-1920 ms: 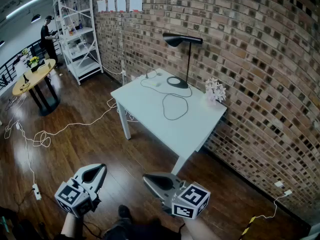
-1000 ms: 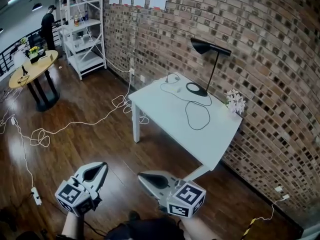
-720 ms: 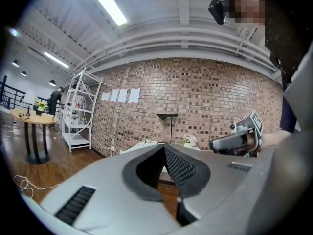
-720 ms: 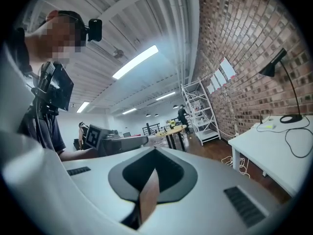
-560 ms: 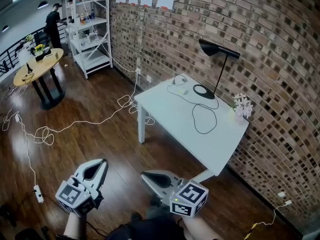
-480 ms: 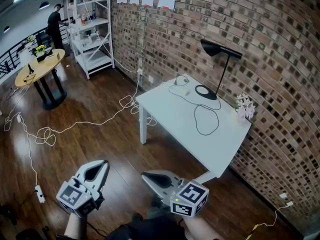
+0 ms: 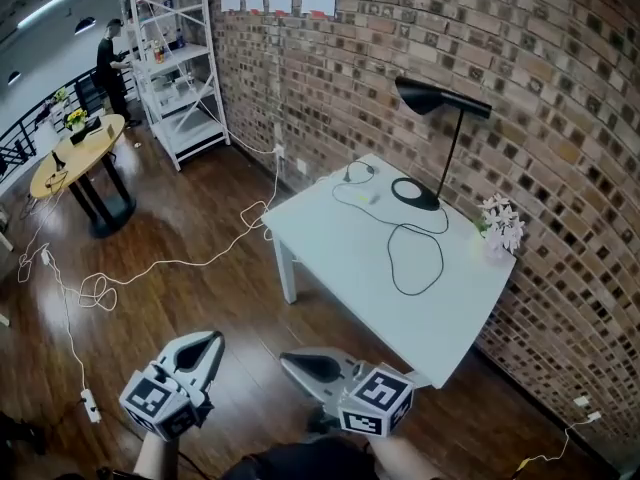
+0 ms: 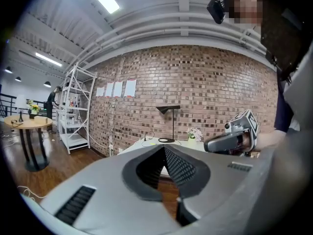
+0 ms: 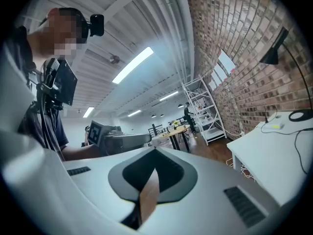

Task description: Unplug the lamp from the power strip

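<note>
The black lamp (image 7: 437, 103) stands on the white table (image 7: 340, 243) by the brick wall, and its dark cord (image 7: 418, 259) loops across the tabletop. A small white block (image 7: 364, 197) lies near the table's far left corner where thin cords meet; it is too small to identify. My left gripper (image 7: 213, 341) and right gripper (image 7: 285, 361) are held low over the wooden floor, well short of the table, both shut and empty. In the left gripper view the lamp (image 8: 168, 110) shows beyond the shut jaws. The right gripper view has the table (image 9: 274, 155) at the right.
A white flower decoration (image 7: 500, 226) sits at the table's right end. White cables (image 7: 150, 264) trail over the floor from a wall socket (image 7: 278, 151), with a power strip (image 7: 88, 403) at the left. Further off are a white shelf unit (image 7: 180, 68), a round table (image 7: 75, 153) and a person (image 7: 108, 63).
The table and lamp have come nearer and sit lower and more to the right in the head view. Both grippers stay shut, side by side at the bottom.
</note>
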`<move>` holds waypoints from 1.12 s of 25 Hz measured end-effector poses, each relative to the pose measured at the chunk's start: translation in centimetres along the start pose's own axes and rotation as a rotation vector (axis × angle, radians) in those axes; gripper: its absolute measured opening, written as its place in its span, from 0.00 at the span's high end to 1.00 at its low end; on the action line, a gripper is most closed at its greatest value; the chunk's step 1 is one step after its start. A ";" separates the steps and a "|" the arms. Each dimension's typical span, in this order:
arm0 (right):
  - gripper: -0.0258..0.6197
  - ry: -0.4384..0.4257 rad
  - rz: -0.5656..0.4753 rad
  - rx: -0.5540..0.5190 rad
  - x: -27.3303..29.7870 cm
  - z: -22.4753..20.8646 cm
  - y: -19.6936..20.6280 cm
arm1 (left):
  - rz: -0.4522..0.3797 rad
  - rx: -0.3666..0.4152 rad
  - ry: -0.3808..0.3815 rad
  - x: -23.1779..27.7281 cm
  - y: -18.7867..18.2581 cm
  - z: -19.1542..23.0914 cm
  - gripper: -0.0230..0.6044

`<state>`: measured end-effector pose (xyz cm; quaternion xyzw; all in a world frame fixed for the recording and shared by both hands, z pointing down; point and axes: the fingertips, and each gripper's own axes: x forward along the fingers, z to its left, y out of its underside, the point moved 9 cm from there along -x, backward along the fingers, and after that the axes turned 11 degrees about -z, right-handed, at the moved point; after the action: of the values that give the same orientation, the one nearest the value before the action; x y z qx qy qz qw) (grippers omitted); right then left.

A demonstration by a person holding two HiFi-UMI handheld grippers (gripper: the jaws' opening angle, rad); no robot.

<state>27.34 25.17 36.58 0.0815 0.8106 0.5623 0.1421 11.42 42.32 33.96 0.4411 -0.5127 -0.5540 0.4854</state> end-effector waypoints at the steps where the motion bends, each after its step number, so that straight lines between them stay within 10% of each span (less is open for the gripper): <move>1: 0.97 0.001 0.001 0.005 -0.1 -1.0 -0.3 | 0.008 0.006 0.004 1.1 -0.1 0.0 0.97; 28: 0.97 0.016 0.079 -0.053 2.0 -14.0 -4.0 | 0.035 0.124 0.056 16.7 0.3 4.7 0.97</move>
<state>21.01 11.87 37.10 0.1051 0.7926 0.5894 0.1153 4.46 26.45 34.76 0.4765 -0.5399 -0.5002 0.4809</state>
